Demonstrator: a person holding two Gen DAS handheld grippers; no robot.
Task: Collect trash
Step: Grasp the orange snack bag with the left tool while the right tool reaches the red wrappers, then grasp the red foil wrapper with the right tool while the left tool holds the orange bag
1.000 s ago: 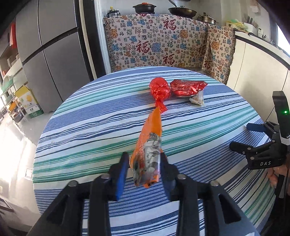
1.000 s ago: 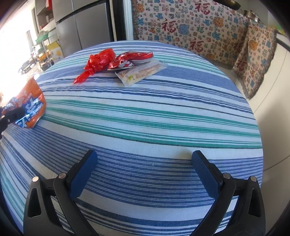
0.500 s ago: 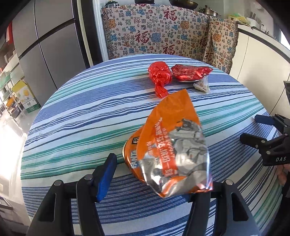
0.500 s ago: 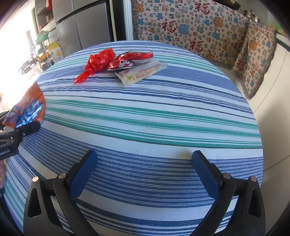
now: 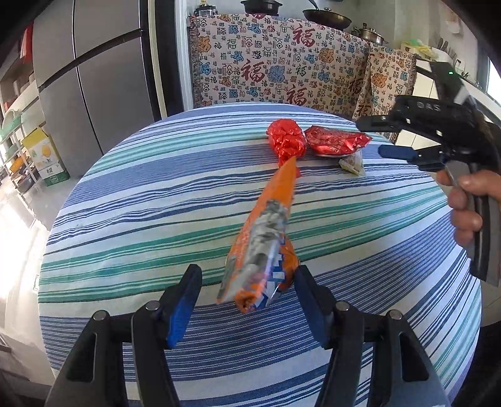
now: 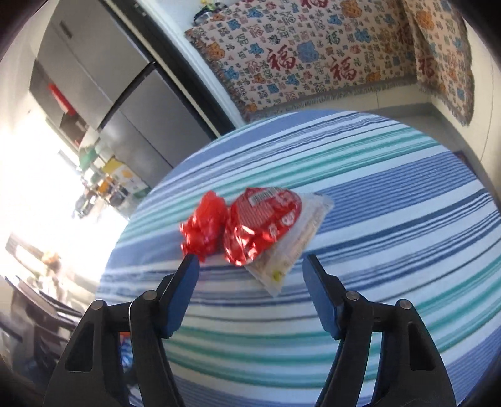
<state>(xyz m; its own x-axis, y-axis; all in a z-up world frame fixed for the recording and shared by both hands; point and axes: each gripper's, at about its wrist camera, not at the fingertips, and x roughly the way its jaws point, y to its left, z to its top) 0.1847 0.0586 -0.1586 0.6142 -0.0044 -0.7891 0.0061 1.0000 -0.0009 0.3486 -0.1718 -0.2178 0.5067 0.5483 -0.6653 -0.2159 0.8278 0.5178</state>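
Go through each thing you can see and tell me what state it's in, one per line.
Orange snack bag: between the left gripper's open fingers, against the right one.
Right gripper: open, empty.
Crumpled red wrapper: on the table.
Red foil packet: lying on clear wrapper.

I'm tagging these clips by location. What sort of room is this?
Most likely a home kitchen or dining corner. Black pots and pans stand on a counter draped with patterned cloth, a tall grey refrigerator stands to the left, and snack wrappers lie on a round table with a blue and green striped tablecloth.
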